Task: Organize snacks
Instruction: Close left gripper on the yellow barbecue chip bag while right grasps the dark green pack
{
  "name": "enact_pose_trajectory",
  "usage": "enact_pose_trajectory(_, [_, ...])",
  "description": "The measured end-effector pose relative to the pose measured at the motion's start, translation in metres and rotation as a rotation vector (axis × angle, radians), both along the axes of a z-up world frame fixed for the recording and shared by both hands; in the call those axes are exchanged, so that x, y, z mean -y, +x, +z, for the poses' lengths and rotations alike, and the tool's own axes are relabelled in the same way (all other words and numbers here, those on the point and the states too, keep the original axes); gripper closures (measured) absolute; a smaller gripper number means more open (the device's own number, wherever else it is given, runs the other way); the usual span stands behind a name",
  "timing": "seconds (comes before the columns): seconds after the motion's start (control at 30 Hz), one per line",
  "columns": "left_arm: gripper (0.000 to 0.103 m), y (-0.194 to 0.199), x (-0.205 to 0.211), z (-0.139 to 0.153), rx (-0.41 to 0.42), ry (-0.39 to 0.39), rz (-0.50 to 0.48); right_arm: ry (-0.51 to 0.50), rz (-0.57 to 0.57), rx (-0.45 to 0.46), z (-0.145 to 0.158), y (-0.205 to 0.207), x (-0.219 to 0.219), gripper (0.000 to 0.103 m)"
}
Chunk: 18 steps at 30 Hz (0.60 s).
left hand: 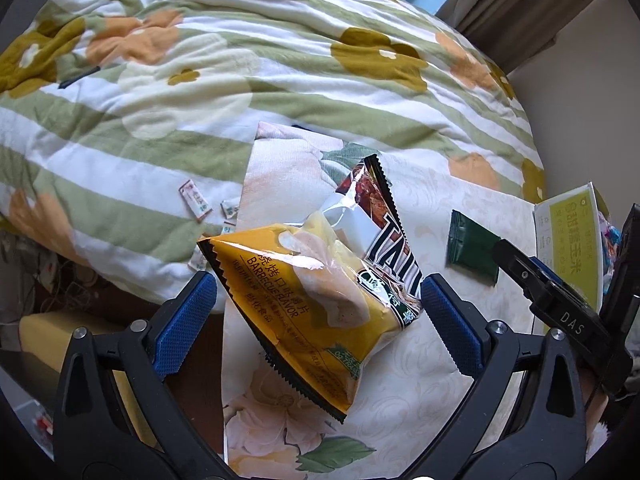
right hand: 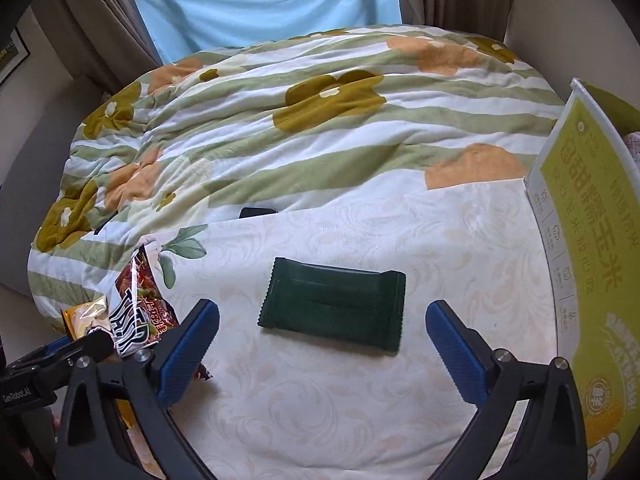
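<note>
Lying at centre frame in the left wrist view, the chip bag (left hand: 320, 300) sat on the tabletop (left hand: 460, 380) between the wide-open fingers of the left claw (left hand: 318, 320). Centre frame in the right wrist view, the green packet (right hand: 334, 312) lay flat just ahead of the right claw (right hand: 322, 340), also open; a yellow box (right hand: 584, 260) stood at right.

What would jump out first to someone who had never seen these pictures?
Probably the yellow barbecue chip bag, lying between the open blue-padded fingers of the left gripper, partly over a darker snack bag. Next, the dark green packet lying flat on the pale floral cloth, in front of the open right gripper. Behind everything spreads a rumpled green-striped flowered quilt.
</note>
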<state>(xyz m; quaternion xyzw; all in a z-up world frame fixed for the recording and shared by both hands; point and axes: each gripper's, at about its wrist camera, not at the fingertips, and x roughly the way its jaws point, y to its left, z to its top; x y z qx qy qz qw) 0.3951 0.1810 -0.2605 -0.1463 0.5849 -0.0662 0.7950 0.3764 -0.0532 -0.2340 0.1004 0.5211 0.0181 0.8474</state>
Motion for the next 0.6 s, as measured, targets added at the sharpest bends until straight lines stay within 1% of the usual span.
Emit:
enact_pose_trajectory(0.1, [0.002, 0.003, 0.006, -0.005, 0.005, 0.03, -0.007, 0.0, -0.025, -0.009, -0.009, 0.004, -0.002, 0.0])
enact_pose_trajectory(0.23, [0.004, 0.005, 0.011, -0.01, 0.009, 0.018, -0.032, -0.02, -0.053, -0.017, -0.021, 0.009, -0.005, 0.0])
enact_pose_trajectory(0.3, [0.01, 0.006, 0.014, -0.011, 0.01, 0.014, -0.041, -0.04, -0.062, -0.021, -0.026, 0.011, -0.007, 0.0])
enact_pose_trajectory(0.33, [0.016, 0.006, 0.015, -0.011, 0.01, 0.01, -0.048, -0.05, -0.066, -0.02, -0.029, 0.012, -0.009, 0.0])
enact_pose_trajectory(0.43, [0.026, 0.006, 0.019, -0.014, 0.011, -0.007, -0.067, -0.069, -0.091, -0.005, -0.033, 0.012, -0.008, 0.0])
enact_pose_trajectory(0.6, [0.032, 0.005, 0.025, -0.011, 0.025, 0.009, -0.092, -0.077, -0.105, -0.007, -0.04, 0.014, -0.012, 0.0])
